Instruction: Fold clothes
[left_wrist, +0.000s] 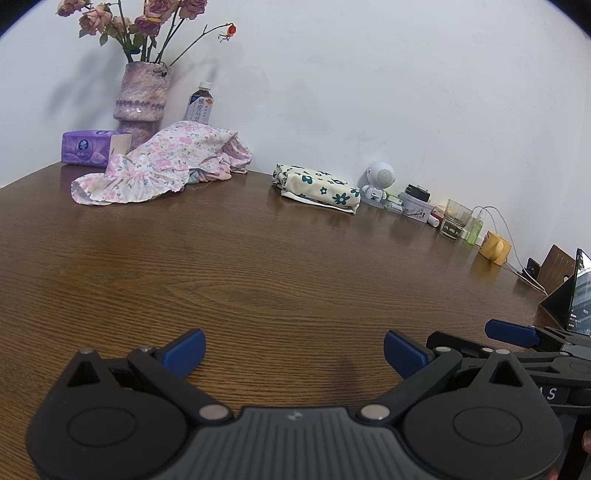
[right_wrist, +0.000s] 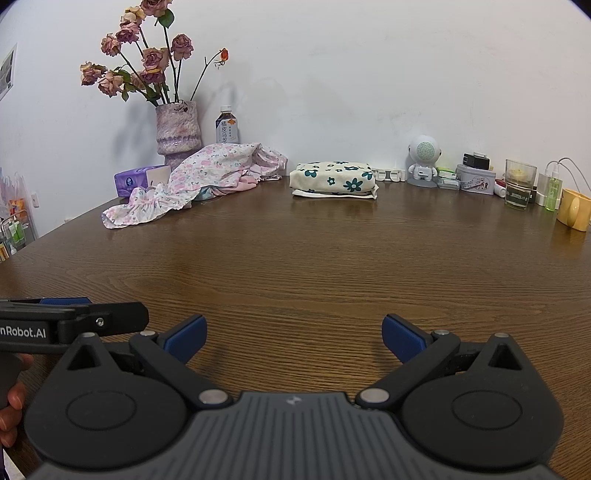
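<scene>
A crumpled pink floral garment (left_wrist: 162, 166) (right_wrist: 195, 177) lies in a heap at the far left of the wooden table (left_wrist: 258, 266) (right_wrist: 314, 258), by the wall. A folded cream cloth with dark green flowers (left_wrist: 317, 188) (right_wrist: 334, 179) rests farther right along the wall. My left gripper (left_wrist: 294, 354) hovers open over the near table, nothing between its blue pads. My right gripper (right_wrist: 293, 338) is open too, and empty, beside the left one. Both are far from the clothes.
A purple vase of dried roses (left_wrist: 142, 99) (right_wrist: 179, 133), a tissue pack (left_wrist: 86, 147), and a bottle (right_wrist: 226, 125) stand behind the heap. A white speaker figure (right_wrist: 423, 160), tin, glass (right_wrist: 519, 182), yellow mug (right_wrist: 574, 208), cables line the right. A tablet (left_wrist: 576, 291) stands far right.
</scene>
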